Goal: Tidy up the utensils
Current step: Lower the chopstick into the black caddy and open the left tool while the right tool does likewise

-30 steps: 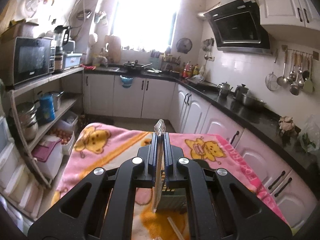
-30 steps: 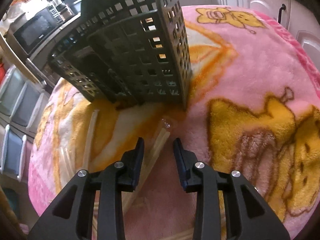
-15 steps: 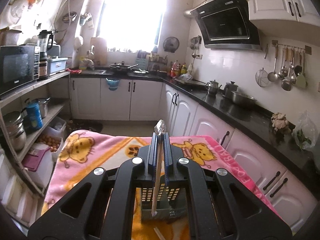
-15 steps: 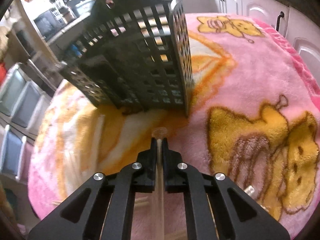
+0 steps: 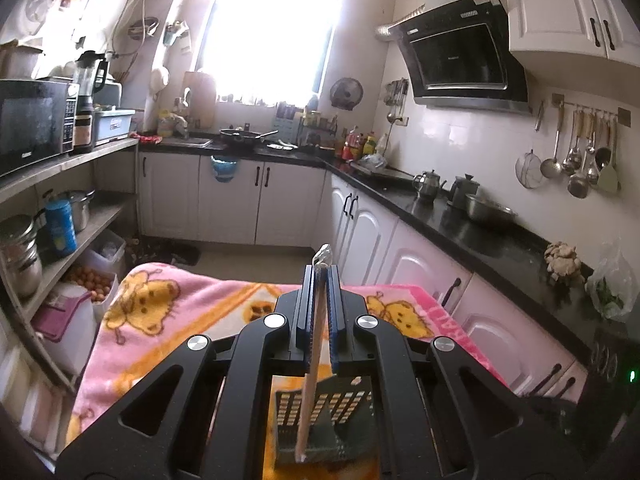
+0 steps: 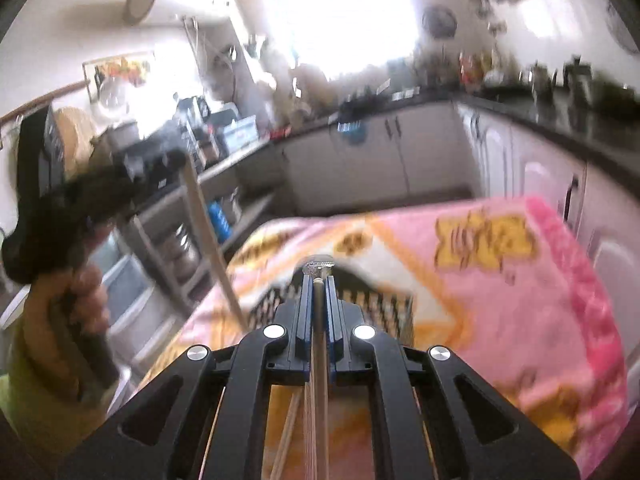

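Chopsticks: each gripper, left (image 5: 319, 276) and right (image 6: 319, 280), has jaws clamped on one pale, metal-capped wooden chopstick (image 5: 310, 392). Light, stiff, slippery; I judge mid-shaft hold best.

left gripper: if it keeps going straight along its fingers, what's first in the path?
Looks free nearby. The left gripper, shut on a chopstick, points over the pink blanket toward the white cabinets. The black basket sits below that line. Depth uncertain.
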`<state>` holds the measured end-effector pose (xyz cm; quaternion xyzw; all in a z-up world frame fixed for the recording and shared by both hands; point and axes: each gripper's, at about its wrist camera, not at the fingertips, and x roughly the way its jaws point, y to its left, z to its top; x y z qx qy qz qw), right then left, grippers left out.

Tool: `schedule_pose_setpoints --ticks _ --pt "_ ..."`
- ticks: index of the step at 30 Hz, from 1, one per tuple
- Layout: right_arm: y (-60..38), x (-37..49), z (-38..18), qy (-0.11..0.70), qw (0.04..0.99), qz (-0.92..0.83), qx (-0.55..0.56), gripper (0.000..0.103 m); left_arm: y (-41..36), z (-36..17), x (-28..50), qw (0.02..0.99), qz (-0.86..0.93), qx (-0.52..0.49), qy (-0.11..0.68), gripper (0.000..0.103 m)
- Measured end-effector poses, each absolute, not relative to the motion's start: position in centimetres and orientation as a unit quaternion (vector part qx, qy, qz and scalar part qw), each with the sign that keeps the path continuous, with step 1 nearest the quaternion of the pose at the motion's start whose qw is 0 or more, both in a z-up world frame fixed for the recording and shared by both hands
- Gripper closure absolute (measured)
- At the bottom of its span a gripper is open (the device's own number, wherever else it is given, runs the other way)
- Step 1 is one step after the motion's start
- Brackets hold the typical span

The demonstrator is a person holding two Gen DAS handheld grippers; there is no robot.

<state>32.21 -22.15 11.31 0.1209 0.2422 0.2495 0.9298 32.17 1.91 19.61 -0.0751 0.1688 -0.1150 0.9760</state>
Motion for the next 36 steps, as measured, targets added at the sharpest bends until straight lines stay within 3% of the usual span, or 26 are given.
schedule_pose_setpoints --ticks 6,16,36 --pt "-22.3 36.0 13.6 0.166 0.953 0.215 0.132 0.097 0.8 20.4 32.6 0.980 -0.118 -0.058 0.151 0.102" --pt "-20.8 40.2 13.3 0.063 0.981 0.144 0.110 0.097 1.2 17.1 34.3 0.977 -0.112 -0.057 0.172 0.102" --pt "-19.3 42.4 7.9 0.073 0.993 0.077 0.053 0.097 1.4 11.8 36.3 0.969 -0.114 -0.058 0.211 0.102"
